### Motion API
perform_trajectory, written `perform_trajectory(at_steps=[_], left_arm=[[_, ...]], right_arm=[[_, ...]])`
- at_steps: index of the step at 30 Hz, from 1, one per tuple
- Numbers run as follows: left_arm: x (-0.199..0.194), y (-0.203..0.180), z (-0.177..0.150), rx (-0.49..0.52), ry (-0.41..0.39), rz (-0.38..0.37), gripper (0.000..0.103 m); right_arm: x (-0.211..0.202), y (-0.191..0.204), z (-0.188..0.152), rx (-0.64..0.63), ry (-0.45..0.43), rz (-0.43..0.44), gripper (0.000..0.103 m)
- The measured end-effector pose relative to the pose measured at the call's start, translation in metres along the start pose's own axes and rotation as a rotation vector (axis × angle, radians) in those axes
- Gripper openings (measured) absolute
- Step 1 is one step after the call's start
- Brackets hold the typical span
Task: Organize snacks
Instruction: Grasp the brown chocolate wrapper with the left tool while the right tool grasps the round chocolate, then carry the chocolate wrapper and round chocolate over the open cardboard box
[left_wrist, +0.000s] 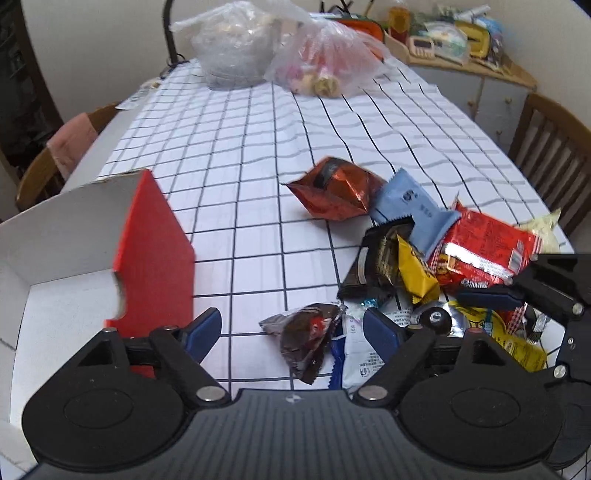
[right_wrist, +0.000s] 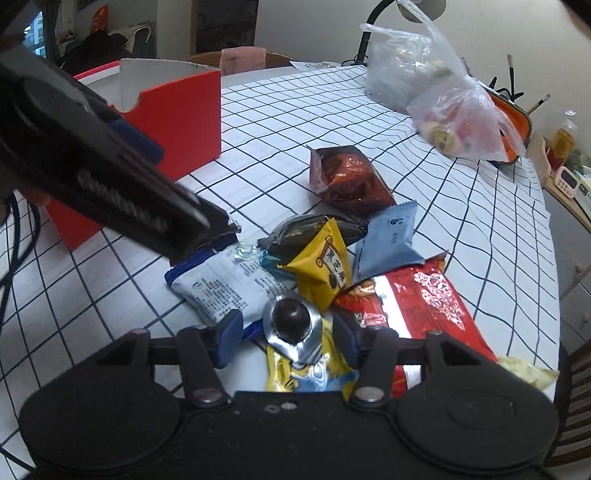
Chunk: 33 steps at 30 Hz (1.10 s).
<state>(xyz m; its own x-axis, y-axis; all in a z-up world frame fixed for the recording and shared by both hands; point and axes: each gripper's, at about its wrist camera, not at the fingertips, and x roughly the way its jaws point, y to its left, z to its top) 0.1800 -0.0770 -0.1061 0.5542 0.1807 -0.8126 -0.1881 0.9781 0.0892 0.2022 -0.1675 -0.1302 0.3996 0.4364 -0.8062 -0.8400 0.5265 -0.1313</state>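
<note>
A pile of snack packets lies on the checked tablecloth: a large red packet (right_wrist: 417, 299), a yellow packet (right_wrist: 321, 266), a light blue packet (right_wrist: 388, 236), a white-and-blue packet (right_wrist: 225, 288) and a silver packet with a dark ball (right_wrist: 291, 321). A red-brown packet (left_wrist: 336, 188) lies apart. A dark packet (left_wrist: 306, 339) lies between the open fingers of my left gripper (left_wrist: 291, 328). My right gripper (right_wrist: 288, 328) is open around the silver packet. A red box (left_wrist: 74, 254) with white inside stands open at the left.
Two plastic bags (left_wrist: 277, 51) sit at the table's far end. Wooden chairs (left_wrist: 554, 155) stand on both sides. A cluttered shelf (left_wrist: 461, 40) runs along the far right wall. A black lamp stem (right_wrist: 369, 33) rises behind the bags.
</note>
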Motion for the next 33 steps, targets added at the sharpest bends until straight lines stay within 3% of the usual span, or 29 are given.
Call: perform_trajectory(at_steps=[4,14,22,33], left_arm=[[0.014,0.001,-0.002,0.0,0.04,-0.001,0.075],[0.036,0.019,-0.001,-0.082,0.097,-0.057,0.067],[0.037,0.02,-0.003,-0.089,0.104,-0.079,0.035],[0.019,0.025,-0.007,-0.109,0.086,-0.085,0.03]], right_arm=[[0.002,-0.002,0.001,-0.006,-0.003,0.016,0.048],[0.007,-0.01,0.0,0.015,-0.003,0.039,0.04],[0.005,-0.008,-0.001,0.025,-0.017,0.026,0.032],[-0.011,-0.002,-0.003,0.067,-0.025,-0.012,0.032]])
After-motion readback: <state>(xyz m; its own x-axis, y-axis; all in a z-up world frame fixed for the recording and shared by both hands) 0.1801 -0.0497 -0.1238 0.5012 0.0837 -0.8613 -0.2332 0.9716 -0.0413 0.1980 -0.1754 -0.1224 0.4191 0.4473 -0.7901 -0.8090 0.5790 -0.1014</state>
